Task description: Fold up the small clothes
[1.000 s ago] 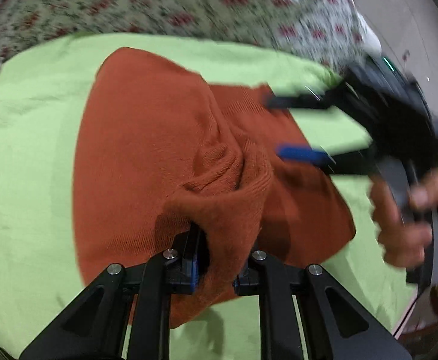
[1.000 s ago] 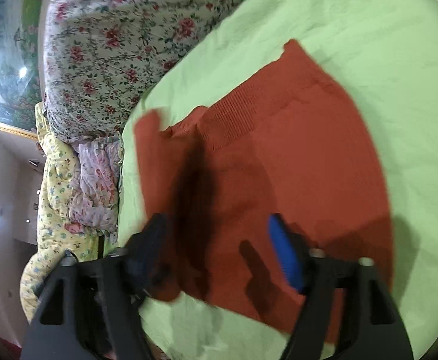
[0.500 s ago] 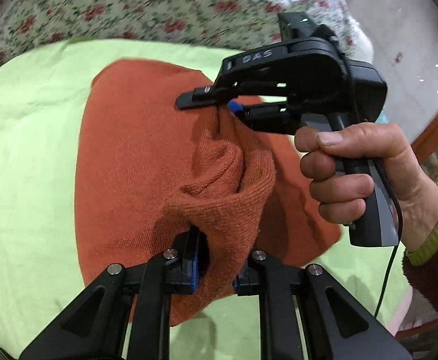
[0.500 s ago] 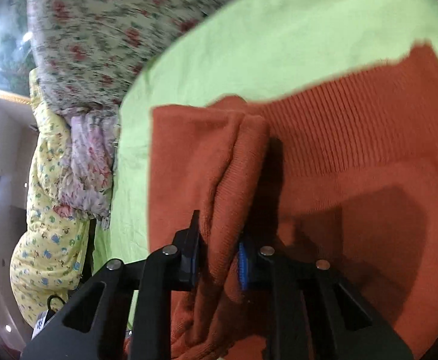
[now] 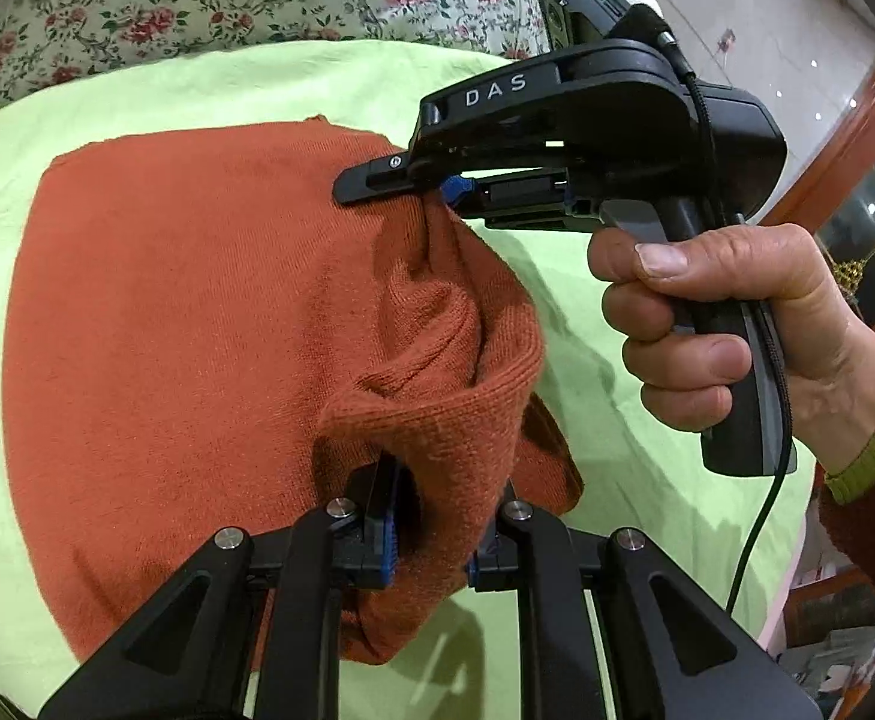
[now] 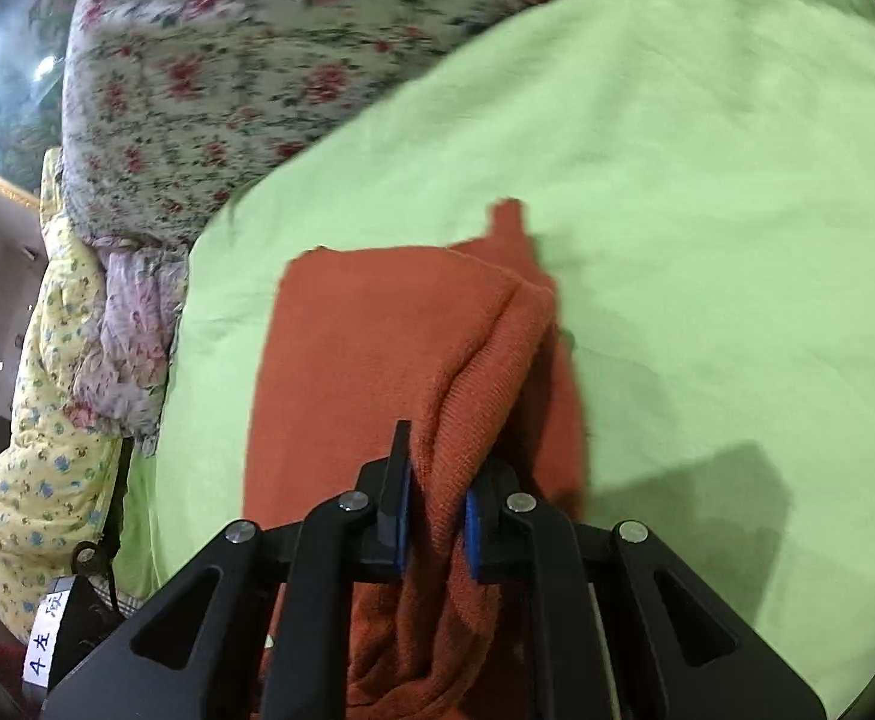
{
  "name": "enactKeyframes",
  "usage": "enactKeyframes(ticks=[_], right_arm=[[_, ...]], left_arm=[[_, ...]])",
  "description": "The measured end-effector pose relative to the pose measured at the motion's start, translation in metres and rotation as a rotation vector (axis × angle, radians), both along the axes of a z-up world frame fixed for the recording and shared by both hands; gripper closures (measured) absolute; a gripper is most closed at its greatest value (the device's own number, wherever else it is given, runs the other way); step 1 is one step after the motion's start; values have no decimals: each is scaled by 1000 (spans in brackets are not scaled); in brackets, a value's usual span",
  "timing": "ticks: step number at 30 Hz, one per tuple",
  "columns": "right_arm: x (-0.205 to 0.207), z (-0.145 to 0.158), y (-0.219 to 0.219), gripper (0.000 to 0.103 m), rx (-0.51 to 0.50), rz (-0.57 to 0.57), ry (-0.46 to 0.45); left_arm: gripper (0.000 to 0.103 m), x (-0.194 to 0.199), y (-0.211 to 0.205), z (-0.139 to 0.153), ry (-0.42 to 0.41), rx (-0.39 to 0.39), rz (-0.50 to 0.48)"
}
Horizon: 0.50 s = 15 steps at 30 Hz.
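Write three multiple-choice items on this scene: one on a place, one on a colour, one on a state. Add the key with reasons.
1. Where does the knitted garment lie?
A. on the green sheet
B. on a wooden floor
C. in a basket

2. What colour is the garment?
A. navy
B. rust orange
C. white

3. What is the left hand-held gripper doing?
A. hanging open over the sheet
B. gripping a fold of the garment
C. holding a hanger

Key: 1 A, green sheet shows all round it; 2 B, both views show rust-orange knit; 3 B, cloth sits pinched between its blue pads. The right hand-held gripper is closing on the garment too.
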State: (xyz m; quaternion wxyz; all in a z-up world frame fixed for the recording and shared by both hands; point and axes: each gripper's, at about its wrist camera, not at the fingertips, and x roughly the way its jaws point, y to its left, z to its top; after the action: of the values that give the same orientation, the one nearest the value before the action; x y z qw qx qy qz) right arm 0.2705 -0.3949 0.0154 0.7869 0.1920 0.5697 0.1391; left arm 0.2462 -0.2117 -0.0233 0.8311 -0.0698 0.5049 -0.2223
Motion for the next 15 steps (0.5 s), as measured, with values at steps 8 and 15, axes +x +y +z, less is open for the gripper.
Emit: enactKeyframes(ticks=[8,15], right_arm=[[0,-16,-11,84,-26,-18,10],[-25,16,-22,71,-71,-114,-20]], left_arm=[[65,13,-1,-9,42,6,-37],[51,-28,47,-4,70,38,-45]])
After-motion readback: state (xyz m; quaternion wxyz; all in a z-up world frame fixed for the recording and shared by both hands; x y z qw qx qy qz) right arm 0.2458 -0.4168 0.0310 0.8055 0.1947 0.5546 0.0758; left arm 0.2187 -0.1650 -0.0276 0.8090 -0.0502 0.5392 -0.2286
